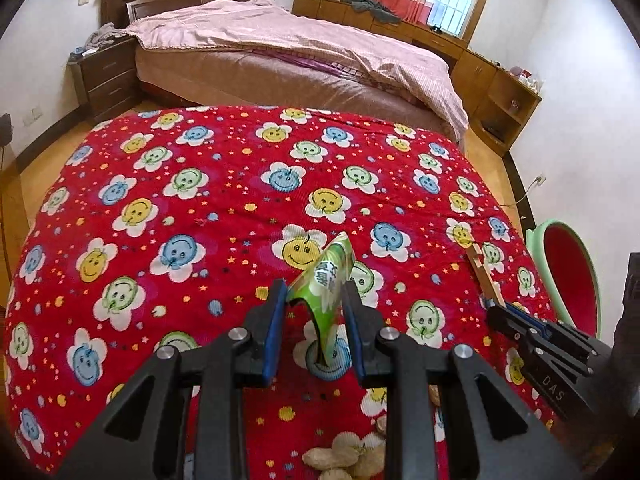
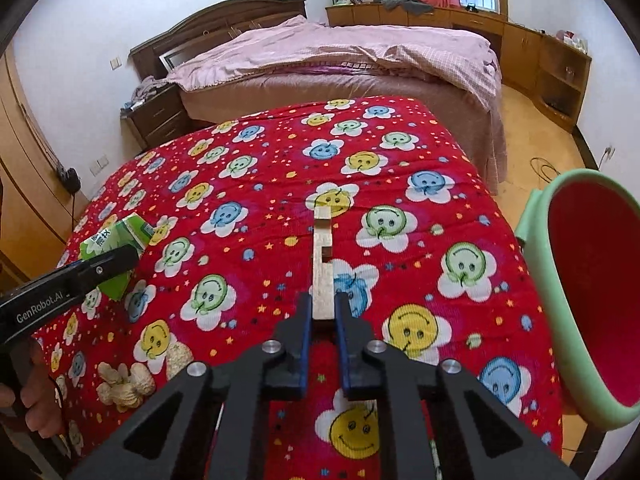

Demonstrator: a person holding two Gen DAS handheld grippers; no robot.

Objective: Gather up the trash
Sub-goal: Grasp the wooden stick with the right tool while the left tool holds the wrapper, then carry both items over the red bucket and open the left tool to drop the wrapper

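Observation:
My left gripper (image 1: 314, 300) is shut on a crushed green drink carton (image 1: 330, 280) and holds it above the red smiley-flower tablecloth (image 1: 200, 168); the carton also shows in the right wrist view (image 2: 114, 244). My right gripper (image 2: 324, 312) is shut on a notched wooden strip (image 2: 323, 264) that points away from me over the cloth; the strip also shows in the left wrist view (image 1: 486, 276). Peanut shells (image 2: 126, 386) lie on the cloth near its front left, and they show low in the left wrist view (image 1: 344, 458).
A green bin with a red inside (image 2: 592, 292) stands off the table's right edge, and shows in the left wrist view (image 1: 572, 276). Beyond the table are a bed with a pink quilt (image 1: 304, 44), a dark nightstand (image 1: 106, 76) and wooden cabinets (image 1: 500, 80).

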